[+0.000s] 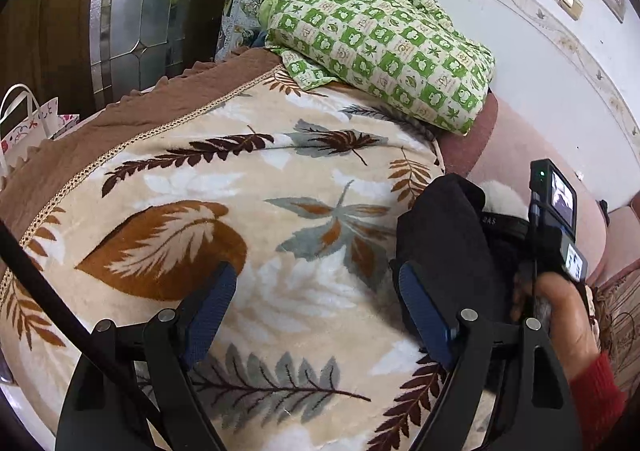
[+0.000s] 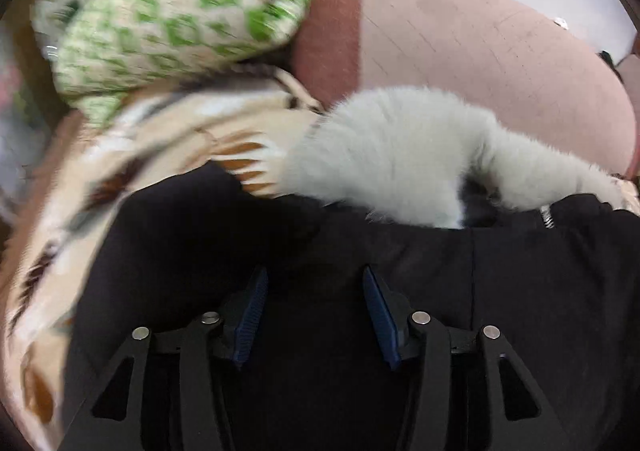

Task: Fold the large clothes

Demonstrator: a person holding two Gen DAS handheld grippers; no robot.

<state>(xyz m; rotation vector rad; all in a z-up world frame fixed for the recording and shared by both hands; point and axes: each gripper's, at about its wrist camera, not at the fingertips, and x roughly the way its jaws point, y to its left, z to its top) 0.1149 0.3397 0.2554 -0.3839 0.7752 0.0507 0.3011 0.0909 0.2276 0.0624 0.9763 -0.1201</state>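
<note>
One leaf-patterned blanket (image 1: 248, 187); white wall (image 1: 500, 63) behind

Black coat (image 2: 320, 251) w/ white fur trim (image 2: 400, 155), bunched on leaf-print blanket (image 1: 240, 191).

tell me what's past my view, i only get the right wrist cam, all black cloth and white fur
Observer: The left claw is open over the leaf-print blanket, holding nothing.
Operator: where's the garment from there
Observer: The black garment lies bunched at the blanket's right edge, beside the left claw's right finger.
Operator: anything at the far end
Observer: A green checked cloth is piled at the head of the blanket, against the white wall.
Operator: and left of the bed
Observer: A white gift bag stands there.
</note>
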